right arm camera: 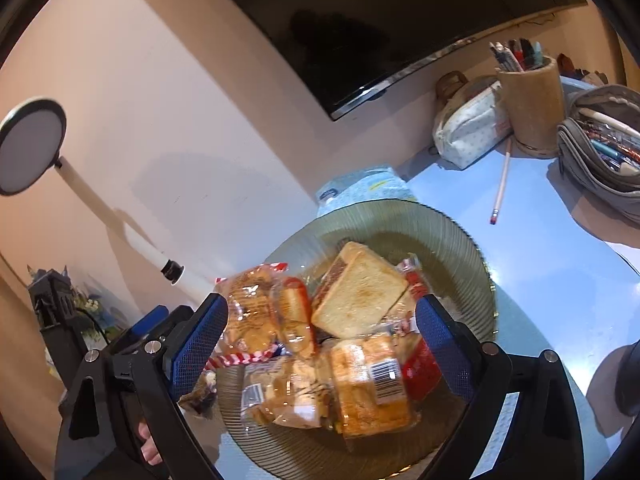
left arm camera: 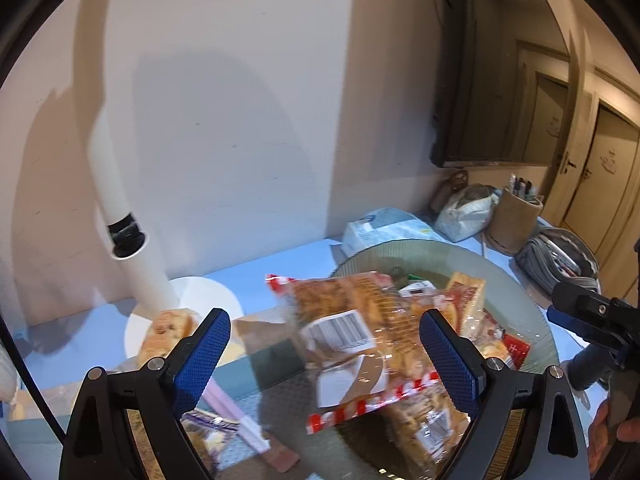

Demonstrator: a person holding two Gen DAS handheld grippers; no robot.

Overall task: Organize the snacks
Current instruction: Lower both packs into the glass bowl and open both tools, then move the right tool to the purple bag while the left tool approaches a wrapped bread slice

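A ribbed glass plate on the blue table holds several wrapped snacks: a toast sandwich pack, a barcode-labelled pack and a red-striped bread pack. In the left wrist view the red-striped pack appears blurred, in the air between my open fingers, over the plate's near side. My left gripper is open with nothing clamped. My right gripper is open and empty, just above the plate's snacks. The other gripper shows at each view's edge.
More wrapped snacks lie left of the plate by a white lamp base. Behind the plate are a tissue pack, a pouch, a pen cup, a grey pencil case and a pencil. A wall-mounted screen hangs above.
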